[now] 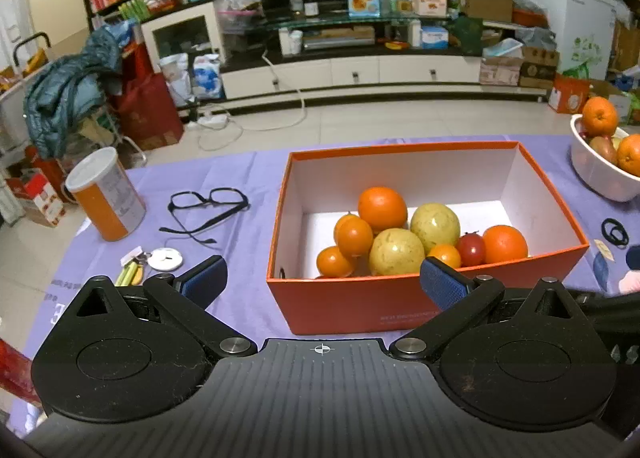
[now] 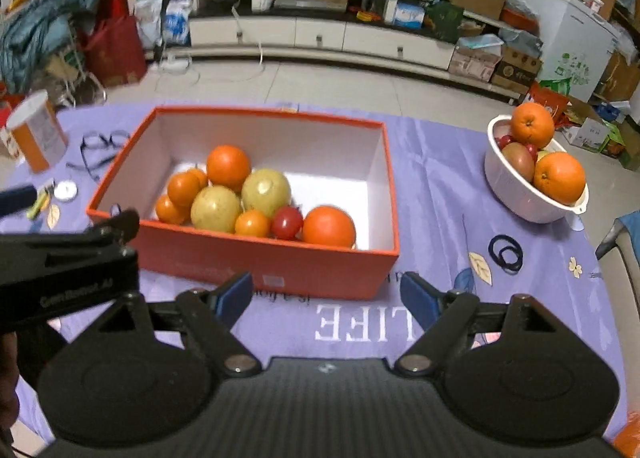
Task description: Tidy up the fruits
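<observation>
An orange box (image 1: 400,306) (image 2: 280,270) with a white inside stands mid-table. It holds several fruits: oranges (image 1: 382,207) (image 2: 228,167), two yellow-green round fruits (image 1: 396,252) (image 2: 216,209) and a red tomato (image 1: 471,249) (image 2: 286,221). A white bowl (image 1: 596,173) (image 2: 516,197) at the right carries two oranges (image 2: 559,177) and darker fruit. My left gripper (image 1: 323,282) hangs open in front of the box's near wall, nothing between its blue pads. My right gripper (image 2: 326,298) is open too, empty, near the box's front right corner.
On the purple cloth (image 2: 440,193) lie black glasses (image 1: 208,209), an orange-and-white can (image 1: 106,193), a small white disc (image 1: 165,258) and black hair ties (image 2: 506,252). Part of the left tool (image 2: 68,262) shows at the left of the right wrist view. Cluttered furniture stands beyond the table.
</observation>
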Motion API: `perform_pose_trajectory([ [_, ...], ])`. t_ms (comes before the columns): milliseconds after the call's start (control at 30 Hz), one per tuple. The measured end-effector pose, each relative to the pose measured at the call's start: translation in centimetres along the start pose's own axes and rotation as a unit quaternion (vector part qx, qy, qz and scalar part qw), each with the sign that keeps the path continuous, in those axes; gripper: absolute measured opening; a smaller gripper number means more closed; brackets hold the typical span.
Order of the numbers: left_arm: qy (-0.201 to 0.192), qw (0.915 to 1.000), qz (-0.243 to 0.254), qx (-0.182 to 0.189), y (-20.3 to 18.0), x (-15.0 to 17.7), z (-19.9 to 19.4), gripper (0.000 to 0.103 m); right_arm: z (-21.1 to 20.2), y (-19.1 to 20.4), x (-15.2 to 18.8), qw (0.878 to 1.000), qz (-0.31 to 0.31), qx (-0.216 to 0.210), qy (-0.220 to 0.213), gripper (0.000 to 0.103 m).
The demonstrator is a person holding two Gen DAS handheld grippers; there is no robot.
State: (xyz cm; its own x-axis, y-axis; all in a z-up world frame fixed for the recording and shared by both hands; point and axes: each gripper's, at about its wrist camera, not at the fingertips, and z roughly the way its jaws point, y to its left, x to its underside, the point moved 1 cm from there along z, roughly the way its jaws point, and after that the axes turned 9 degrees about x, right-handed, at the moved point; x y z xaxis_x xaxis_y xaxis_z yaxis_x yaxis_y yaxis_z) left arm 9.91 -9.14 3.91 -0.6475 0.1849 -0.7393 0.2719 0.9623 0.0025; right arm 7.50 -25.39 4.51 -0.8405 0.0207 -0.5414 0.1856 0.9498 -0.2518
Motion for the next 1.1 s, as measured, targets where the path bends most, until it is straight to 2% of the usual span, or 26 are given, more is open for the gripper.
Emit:
perform_pose_trajectory([
  [200,0.012,0.9996,-0.023,0.014,0.4,-0.3,0.3,0.083,0.3,0.0,0.0,1.0,-0.008,0.015,0.018,0.083],
  [400,0.018,0.9976,-0.053,0.041,0.8,-0.1,0.0,0.083,0.2,-0.9,0.0,1.0,0.014,0.004,0.018,0.083],
  [700,0.017,0.9989,-0.03,0.03,-0.3,0.3,0.1,0.083,1.8,-1.9,0.5,0.998,0.035,-0.014,0.047,0.083],
  [1100,0.022,0.9994,-0.017,0.022,-0.8,0.7,0.6,0.083,2.1,-1.7,0.6,0.998,0.027,-0.013,0.046,0.082],
])
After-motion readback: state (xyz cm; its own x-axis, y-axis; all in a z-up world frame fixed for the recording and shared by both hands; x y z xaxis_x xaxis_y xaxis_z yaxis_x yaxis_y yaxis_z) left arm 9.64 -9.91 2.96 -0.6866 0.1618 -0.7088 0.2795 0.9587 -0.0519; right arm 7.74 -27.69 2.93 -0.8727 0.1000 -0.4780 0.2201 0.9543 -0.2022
